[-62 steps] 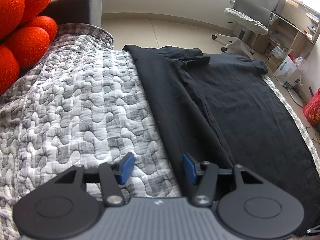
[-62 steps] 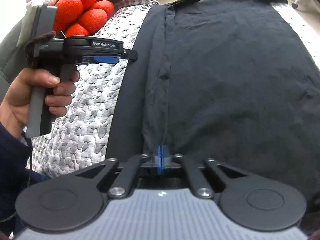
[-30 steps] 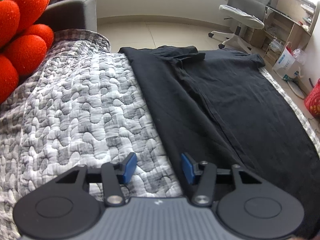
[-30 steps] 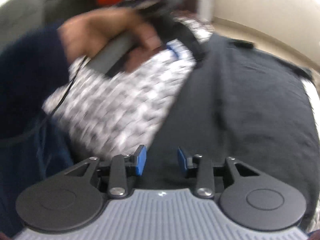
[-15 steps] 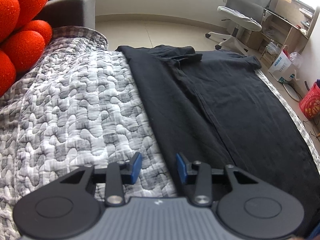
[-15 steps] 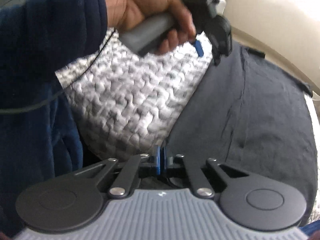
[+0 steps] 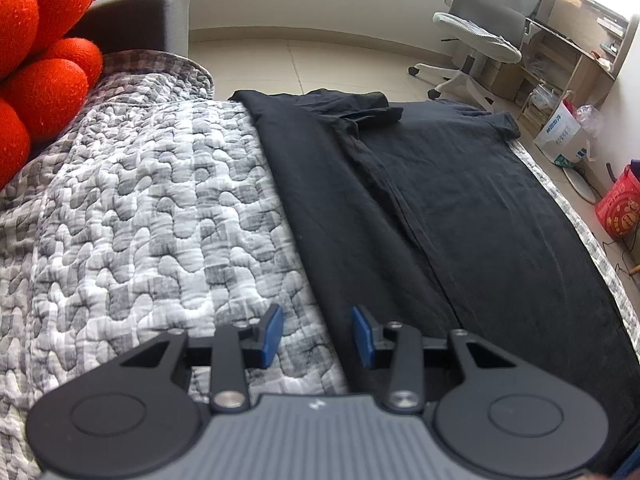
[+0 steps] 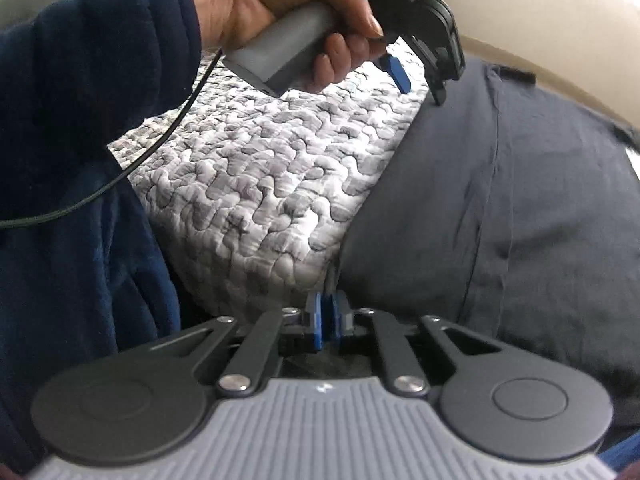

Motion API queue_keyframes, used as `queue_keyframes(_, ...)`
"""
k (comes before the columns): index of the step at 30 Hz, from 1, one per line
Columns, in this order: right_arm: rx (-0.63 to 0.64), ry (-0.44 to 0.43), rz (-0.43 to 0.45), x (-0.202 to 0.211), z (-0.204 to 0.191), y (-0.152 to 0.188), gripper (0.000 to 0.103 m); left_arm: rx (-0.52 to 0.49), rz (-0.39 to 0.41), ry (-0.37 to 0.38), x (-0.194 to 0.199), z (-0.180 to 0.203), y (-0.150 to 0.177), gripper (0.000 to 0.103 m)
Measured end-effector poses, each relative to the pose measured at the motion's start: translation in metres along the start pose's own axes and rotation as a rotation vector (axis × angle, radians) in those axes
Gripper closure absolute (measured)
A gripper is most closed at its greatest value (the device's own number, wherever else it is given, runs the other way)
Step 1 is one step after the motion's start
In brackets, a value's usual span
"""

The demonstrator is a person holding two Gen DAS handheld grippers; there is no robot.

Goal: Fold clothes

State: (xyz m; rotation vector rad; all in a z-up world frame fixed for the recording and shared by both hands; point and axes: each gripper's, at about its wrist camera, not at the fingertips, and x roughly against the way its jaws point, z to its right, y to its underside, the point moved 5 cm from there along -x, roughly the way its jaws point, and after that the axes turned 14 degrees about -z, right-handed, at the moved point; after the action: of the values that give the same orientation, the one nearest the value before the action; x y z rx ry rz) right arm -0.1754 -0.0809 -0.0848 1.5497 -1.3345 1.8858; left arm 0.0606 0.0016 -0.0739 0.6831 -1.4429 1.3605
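Grey-and-white quilted bedding [image 7: 152,216] is covering the left half of the left wrist frame, with red round cushions [image 7: 44,60] crowding the upper left corner and an office chair [image 7: 484,28] standing at the upper right. Lying along the right half of the quilt is a black garment [image 7: 460,208], one long side folded over itself. Low in the centre, the left gripper [image 7: 316,334] is hovering with its blue pads well apart, straddling the garment's left edge and gripping nothing. In the right wrist frame, the right gripper [image 8: 327,318] is pinching the garment's near corner, pads almost touching. At the upper centre there, a hand [image 8: 288,12] in a navy sleeve [image 8: 100,80] is holding the other tool.
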Motion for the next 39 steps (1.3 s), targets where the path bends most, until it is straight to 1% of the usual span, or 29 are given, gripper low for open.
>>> queue_keyframes(4,0.038,0.059,0.007,-0.001,-0.004,-0.002,0.089,-0.002,0.001,-0.004,-0.001,0.001,-0.001,0.064)
queue_keyframes(5,0.048,0.075,0.008,-0.001,-0.005,-0.002,0.092,-0.002,0.002,-0.004,-0.001,0.0,-0.001,0.067)
queue_keyframes(6,0.053,0.072,0.008,-0.001,-0.006,-0.002,0.103,-0.002,0.002,-0.005,-0.001,0.0,0.0,0.074)
queue_keyframes(7,0.056,0.065,0.009,0.0,-0.007,-0.001,0.103,-0.001,0.003,-0.005,-0.001,0.0,0.0,0.078)
queue_keyframes(8,0.059,0.058,0.009,0.001,-0.007,0.0,0.103,-0.001,0.004,-0.004,-0.001,-0.001,0.0,0.092)
queue_keyframes(9,0.062,0.052,0.009,0.002,-0.008,0.001,0.103,0.004,-0.001,0.017,-0.001,-0.001,0.0,0.102)
queue_keyframes(14,0.077,0.018,0.011,0.007,-0.012,0.005,0.103,0.016,0.02,0.057,0.007,-0.001,0.0,0.103)
queue_keyframes(16,0.06,0.027,0.007,0.003,-0.009,0.008,0.103,0.02,0.018,0.054,0.007,-0.002,0.001,0.103)
queue_keyframes(19,0.026,0.02,0.005,0.002,-0.001,0.007,0.102,0.022,0.008,0.049,0.005,-0.003,0.002,0.103)
queue_keyframes(20,0.021,0.031,0.016,0.004,0.001,0.007,0.093,0.022,0.004,0.049,0.004,-0.004,0.002,0.102)
queue_keyframes(21,0.017,0.046,0.029,0.007,0.003,0.006,0.086,0.026,0.002,0.051,0.004,-0.004,0.002,0.102)
queue_keyframes(22,0.013,0.06,0.042,0.01,0.005,0.006,0.082,0.037,-0.005,0.054,0.003,-0.005,0.001,0.102)
queue_keyframes(23,0.009,0.075,0.056,0.013,0.007,0.005,0.066,0.043,-0.014,0.056,0.002,-0.005,0.001,0.101)
queue_keyframes(24,0.011,0.086,0.061,0.014,0.007,0.005,0.059,0.044,-0.02,0.057,0.001,-0.005,0.001,0.101)
queue_keyframes(25,0.023,0.095,0.057,0.012,0.005,0.007,0.059,0.044,-0.022,0.06,0.001,-0.005,0.001,0.1)
queue_keyframes(27,0.055,0.116,0.047,0.007,0.0,0.01,0.059,0.045,-0.024,0.066,0.001,-0.004,0.001,0.094)
queue_keyframes(29,0.092,0.155,0.041,0.001,-0.007,0.013,0.06,0.045,-0.025,0.072,0.001,-0.004,0.002,0.094)
queue_keyframes(31,0.122,0.208,0.036,-0.006,-0.01,0.014,0.067,0.041,-0.027,0.067,0.0,-0.003,0.002,0.094)
queue_keyframes(32,0.13,0.233,0.033,-0.009,-0.01,0.015,0.073,0.039,-0.026,0.065,0.0,-0.003,0.002,0.094)
queue_keyframes(34,0.129,0.242,0.033,-0.01,-0.01,0.016,0.08,0.036,-0.024,0.064,-0.001,-0.002,0.002,0.094)
queue_keyframes(36,0.124,0.235,0.036,-0.008,-0.009,0.016,0.1,0.036,-0.024,0.066,-0.001,-0.002,0.002,0.096)
queue_keyframes(38,0.11,0.214,0.046,-0.003,-0.008,0.015,0.101,0.037,-0.022,0.069,-0.001,-0.002,0.002,0.101)
queue_keyframes(39,0.103,0.2,0.053,0.001,-0.007,0.015,0.101,0.035,-0.019,0.068,0.0,-0.002,0.002,0.102)
